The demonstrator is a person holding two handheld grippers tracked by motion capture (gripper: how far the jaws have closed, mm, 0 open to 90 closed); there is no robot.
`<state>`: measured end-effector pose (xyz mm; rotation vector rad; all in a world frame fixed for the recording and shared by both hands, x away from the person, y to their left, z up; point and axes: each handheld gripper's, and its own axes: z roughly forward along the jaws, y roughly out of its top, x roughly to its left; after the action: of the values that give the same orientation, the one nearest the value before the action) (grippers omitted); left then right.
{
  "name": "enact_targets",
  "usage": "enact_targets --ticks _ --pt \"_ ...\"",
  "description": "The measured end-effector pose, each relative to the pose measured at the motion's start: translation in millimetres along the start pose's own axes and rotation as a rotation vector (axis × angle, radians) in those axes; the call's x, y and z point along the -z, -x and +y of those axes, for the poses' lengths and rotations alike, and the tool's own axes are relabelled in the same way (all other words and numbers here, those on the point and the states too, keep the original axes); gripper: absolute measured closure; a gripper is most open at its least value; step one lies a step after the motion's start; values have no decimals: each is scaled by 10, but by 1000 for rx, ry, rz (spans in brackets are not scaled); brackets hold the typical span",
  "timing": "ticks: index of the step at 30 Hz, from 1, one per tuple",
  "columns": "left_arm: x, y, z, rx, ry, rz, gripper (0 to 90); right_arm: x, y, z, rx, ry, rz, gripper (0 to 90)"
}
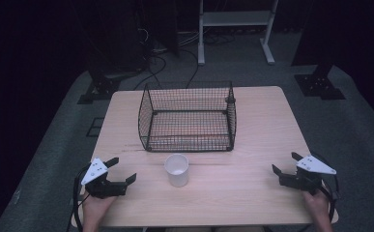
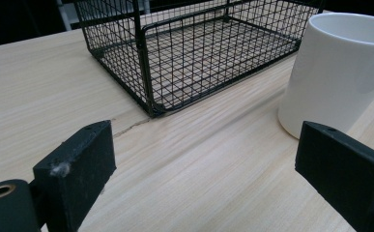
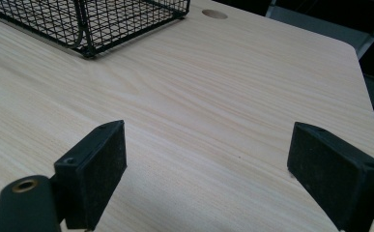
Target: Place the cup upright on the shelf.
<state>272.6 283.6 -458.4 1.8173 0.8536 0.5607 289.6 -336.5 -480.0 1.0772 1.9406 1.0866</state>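
The white cup (image 1: pixel 177 169) stands upright on the table (image 1: pixel 252 193), a little left of the middle and close to your side, with its open mouth up. Just beyond it sits the black wire basket (image 1: pixel 188 116), whose near wall runs across behind the cup with a narrow strip of bare wood between them; the two do not touch. In your left gripper view the cup (image 2: pixel 337 72) rises at the right, past the tip of the right-hand jaw, and the basket's (image 2: pixel 194 48) near corner post stands ahead and to the left. Your left claw (image 1: pixel 122 170) rests near the table's front left corner, its jaws standing apart with nothing between them, pointed toward the cup with open tabletop in the gap. Your right claw (image 1: pixel 285 163) sits well apart from the cup, near the right edge of the table, jaws likewise spread wide and holding nothing. In your right gripper view (image 3: pixel 206 164) bare wood stretches ahead to the table's rounded far corner, with a small round hole (image 3: pixel 214 14) near the far edge and the basket's (image 3: pixel 97 19) corner at the upper left. Between the cup and your right claw the table lies open wood all the way across.
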Motion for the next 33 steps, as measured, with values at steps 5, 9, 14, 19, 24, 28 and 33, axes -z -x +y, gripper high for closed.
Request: enact_targets --ticks 5,9,14,19,24,28,33 --pt "-27 13 -1 -2 -9 -6 53 0 0 0 -1 0 -1 131" --pt "-65 44 9 -15 -26 -16 53 -1 1 0 -2 0 -2 131" --pt "-97 88 38 -29 -34 -27 44 -2 1 1 -2 -1 -3 131" --pt "-125 138 125 -49 -33 -53 32 -4 7 2 -8 -4 -3 131" --pt "-139 190 196 -74 -32 -83 31 -7 6 3 -9 -7 -4 131" --pt "-133 214 234 -84 -31 -103 30 -7 8 4 -11 -7 -4 131" --pt "-125 272 289 -102 -45 -141 23 -9 7 4 -11 -9 -5 131"
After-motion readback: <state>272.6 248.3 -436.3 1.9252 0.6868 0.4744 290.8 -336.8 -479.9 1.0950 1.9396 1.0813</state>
